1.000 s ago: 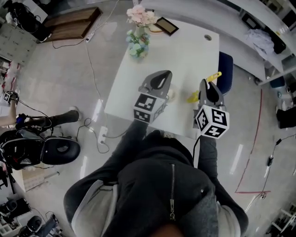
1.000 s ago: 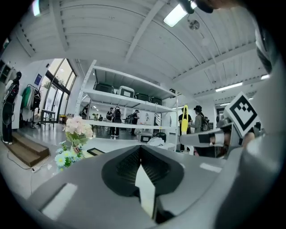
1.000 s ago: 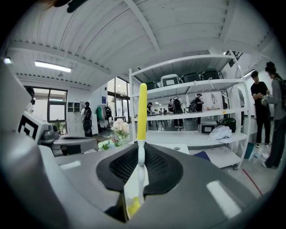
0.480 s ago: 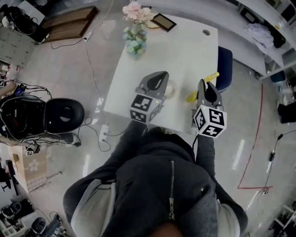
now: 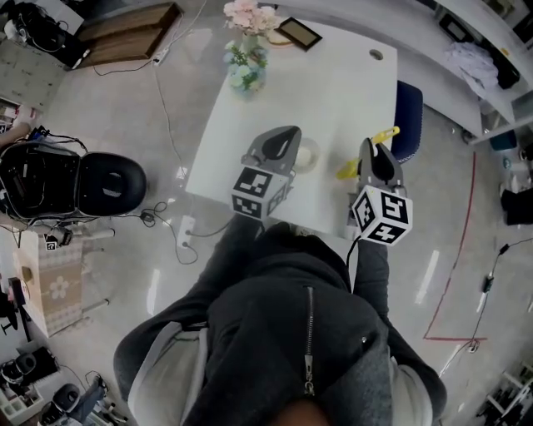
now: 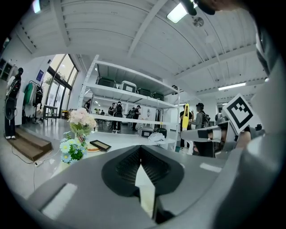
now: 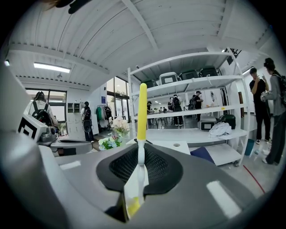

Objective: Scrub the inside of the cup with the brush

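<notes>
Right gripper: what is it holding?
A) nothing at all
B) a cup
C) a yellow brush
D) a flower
C: in the right gripper view, the right gripper has its jaws closed on the yellow brush, whose handle sticks out past them.

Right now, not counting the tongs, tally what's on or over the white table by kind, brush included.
Flower bunches: 2, one pink, one blue-and-white
Picture frame: 1
Cup: 1
Brush: 1
Total: 5
</notes>
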`<act>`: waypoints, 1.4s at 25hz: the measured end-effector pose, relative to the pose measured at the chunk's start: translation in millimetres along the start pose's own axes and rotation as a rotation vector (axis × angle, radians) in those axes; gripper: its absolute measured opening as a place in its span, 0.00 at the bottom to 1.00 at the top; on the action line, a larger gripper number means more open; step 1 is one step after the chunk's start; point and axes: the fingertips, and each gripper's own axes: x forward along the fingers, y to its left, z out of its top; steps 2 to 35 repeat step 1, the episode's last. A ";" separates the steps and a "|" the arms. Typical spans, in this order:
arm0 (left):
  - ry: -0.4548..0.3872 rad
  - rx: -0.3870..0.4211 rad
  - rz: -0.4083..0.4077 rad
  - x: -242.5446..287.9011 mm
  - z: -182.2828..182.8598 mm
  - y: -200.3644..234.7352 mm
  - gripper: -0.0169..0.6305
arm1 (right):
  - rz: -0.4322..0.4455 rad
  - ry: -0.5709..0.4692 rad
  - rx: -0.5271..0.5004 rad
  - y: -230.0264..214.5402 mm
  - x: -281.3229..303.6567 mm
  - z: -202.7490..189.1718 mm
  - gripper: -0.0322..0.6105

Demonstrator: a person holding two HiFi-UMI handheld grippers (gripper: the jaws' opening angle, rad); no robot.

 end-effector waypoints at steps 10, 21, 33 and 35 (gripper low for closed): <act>0.003 -0.002 0.001 -0.6 -1.6 0.7 0.04 | 0.002 0.001 0.002 0.0 0.5 -1.0 0.11; 0.003 -0.002 0.001 -0.6 -1.6 0.7 0.04 | 0.002 0.001 0.002 0.0 0.5 -1.0 0.11; 0.003 -0.002 0.001 -0.6 -1.6 0.7 0.04 | 0.002 0.001 0.002 0.0 0.5 -1.0 0.11; 0.003 -0.002 0.001 -0.6 -1.6 0.7 0.04 | 0.002 0.001 0.002 0.0 0.5 -1.0 0.11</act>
